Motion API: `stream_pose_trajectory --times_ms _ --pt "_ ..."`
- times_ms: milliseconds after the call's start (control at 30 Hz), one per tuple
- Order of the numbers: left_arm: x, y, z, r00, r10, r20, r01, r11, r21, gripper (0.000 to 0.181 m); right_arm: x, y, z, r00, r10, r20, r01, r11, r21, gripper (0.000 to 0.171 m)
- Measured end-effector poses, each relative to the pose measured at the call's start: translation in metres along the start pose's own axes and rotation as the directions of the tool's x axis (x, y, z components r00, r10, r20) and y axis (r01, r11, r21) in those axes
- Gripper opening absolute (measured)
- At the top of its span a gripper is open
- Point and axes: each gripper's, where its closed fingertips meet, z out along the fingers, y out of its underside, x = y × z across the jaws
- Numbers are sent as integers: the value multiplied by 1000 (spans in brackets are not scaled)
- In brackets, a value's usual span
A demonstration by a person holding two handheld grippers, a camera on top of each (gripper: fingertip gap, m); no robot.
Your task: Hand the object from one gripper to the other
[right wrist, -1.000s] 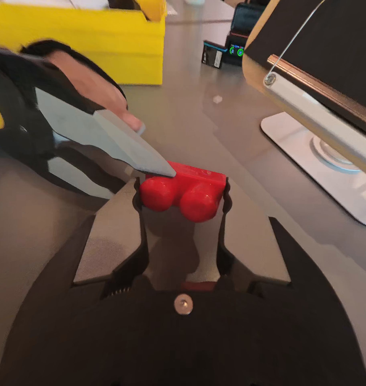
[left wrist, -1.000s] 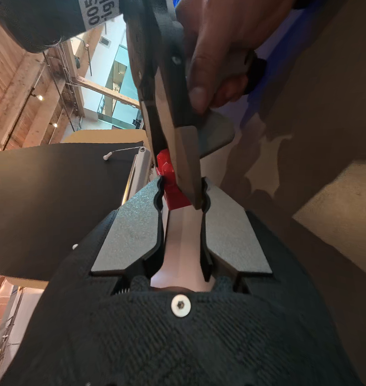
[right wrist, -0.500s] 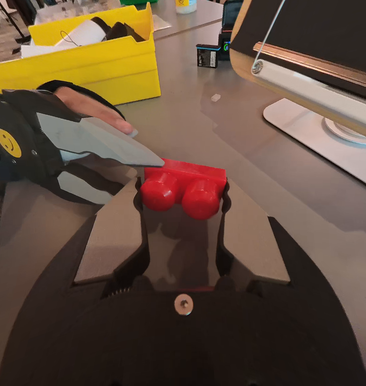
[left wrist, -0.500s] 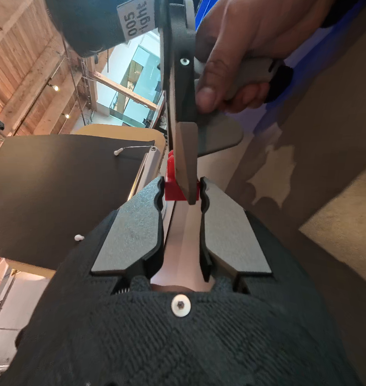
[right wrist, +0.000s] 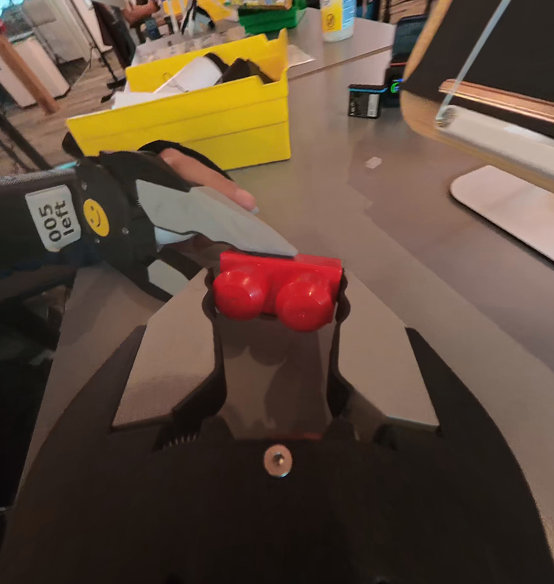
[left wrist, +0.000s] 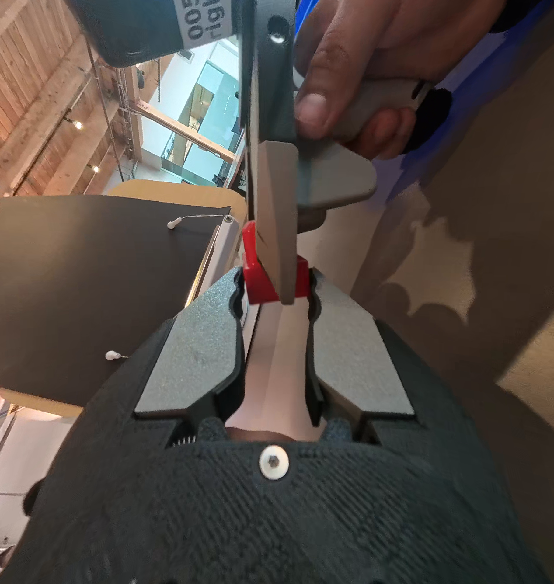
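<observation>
Grey desk (right wrist: pixel 380 240) carries a yellow bin (right wrist: pixel 206 123) toward its far left side, a monitor (right wrist: pixel 506 72) on a white base along the right edge, and a small black battery-like box (right wrist: pixel 364 101) near the far edge.

Right gripper (right wrist: pixel 277 284): jaws partly closed, clamped on the short ends of the red block (right wrist: pixel 277 289), which is held in the air above the desk's middle, its two round studs facing the right wrist camera.

Left gripper (left wrist: pixel 274 284): comes in from the left, jaws narrowed around the same block across its thin direction, one finger flat on the top face. Both sides look to be touching, but the lower finger is hidden in the right wrist view, so a firm grip is only probable.

The crossed grips sit at right angles so the fingers don't collide. Judgement: mid-handover, both grippers on the block, neither released.
</observation>
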Motion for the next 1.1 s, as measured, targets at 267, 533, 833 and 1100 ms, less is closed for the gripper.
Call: stream_pose_trajectory --times_ms 267,533,833,1100 --pt "1 1 0 999 43 -10 -43 999 -6 36 -4 5 3 999 10 31 -9 1000 -19 75" --pt "2 1 -1 999 -17 -34 18 1000 4 35 -2 3 2 1000 -29 3 29 999 -14 74" --pt "-21 8 -8 821 -544 -174 559 827 55 34 5 -15 -14 997 -60 -38 63 995 82 74" --pt "-20 -18 -27 315 -769 -555 917 397 -30 34 -7 -18 -12 978 -204 -50 208 974 85 78"
